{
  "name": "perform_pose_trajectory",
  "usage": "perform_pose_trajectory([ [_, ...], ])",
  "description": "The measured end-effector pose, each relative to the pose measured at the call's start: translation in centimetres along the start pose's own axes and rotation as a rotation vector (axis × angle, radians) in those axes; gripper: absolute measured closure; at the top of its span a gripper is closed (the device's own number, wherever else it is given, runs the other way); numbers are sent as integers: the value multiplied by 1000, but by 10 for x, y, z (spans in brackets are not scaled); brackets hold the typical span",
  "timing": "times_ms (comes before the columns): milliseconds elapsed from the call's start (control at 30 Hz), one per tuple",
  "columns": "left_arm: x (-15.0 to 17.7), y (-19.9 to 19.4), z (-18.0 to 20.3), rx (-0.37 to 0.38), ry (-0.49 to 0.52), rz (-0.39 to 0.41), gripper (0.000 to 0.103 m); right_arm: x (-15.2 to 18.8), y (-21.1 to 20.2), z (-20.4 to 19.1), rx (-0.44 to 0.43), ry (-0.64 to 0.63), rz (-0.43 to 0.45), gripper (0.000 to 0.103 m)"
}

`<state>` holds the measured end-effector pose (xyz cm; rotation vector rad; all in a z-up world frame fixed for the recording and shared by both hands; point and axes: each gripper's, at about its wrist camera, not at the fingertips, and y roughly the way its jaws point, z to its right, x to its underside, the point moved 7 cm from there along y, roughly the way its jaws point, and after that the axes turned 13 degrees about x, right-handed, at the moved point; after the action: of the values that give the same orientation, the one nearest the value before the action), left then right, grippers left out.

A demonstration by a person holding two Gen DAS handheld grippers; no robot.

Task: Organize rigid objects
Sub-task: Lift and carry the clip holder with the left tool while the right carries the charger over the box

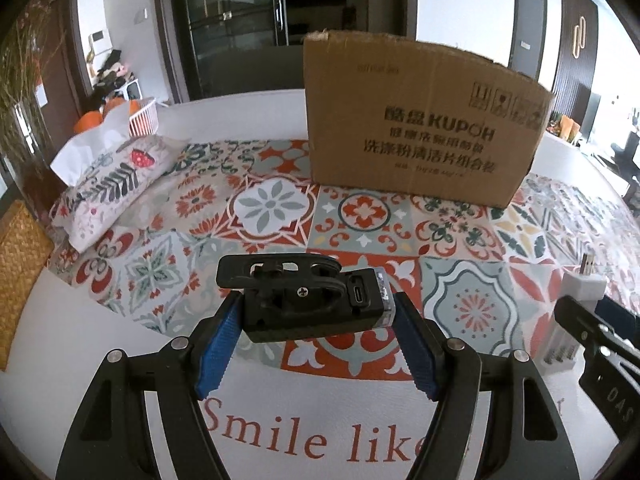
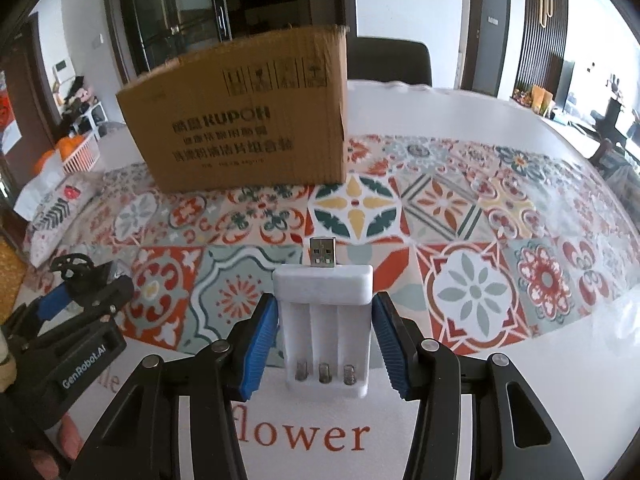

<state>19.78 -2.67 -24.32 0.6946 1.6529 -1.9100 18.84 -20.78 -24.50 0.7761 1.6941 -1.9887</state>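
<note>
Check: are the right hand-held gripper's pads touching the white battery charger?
Apart. The right wrist view shows tablecloth between each blue pad and the white battery charger, with the right hand-held gripper open around it.

Black hand-held gripper (image 2: 326, 340), blue ribbed pads (image 2: 256, 350), silver screws.
</note>
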Motion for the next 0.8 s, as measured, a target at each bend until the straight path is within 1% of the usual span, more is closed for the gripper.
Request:
perform_pose_trajectory([
  [167, -11, -14, 3, 18, 18, 18, 30, -13, -16, 0, -13, 3, 36, 53],
  [600, -51, -57, 7, 53, 51, 109, 30, -49, -59, -2, -34, 21, 136, 53],
  [800, -69, -70, 9, 81, 66, 129, 30, -67, -74, -4, -41, 33, 177, 53],
])
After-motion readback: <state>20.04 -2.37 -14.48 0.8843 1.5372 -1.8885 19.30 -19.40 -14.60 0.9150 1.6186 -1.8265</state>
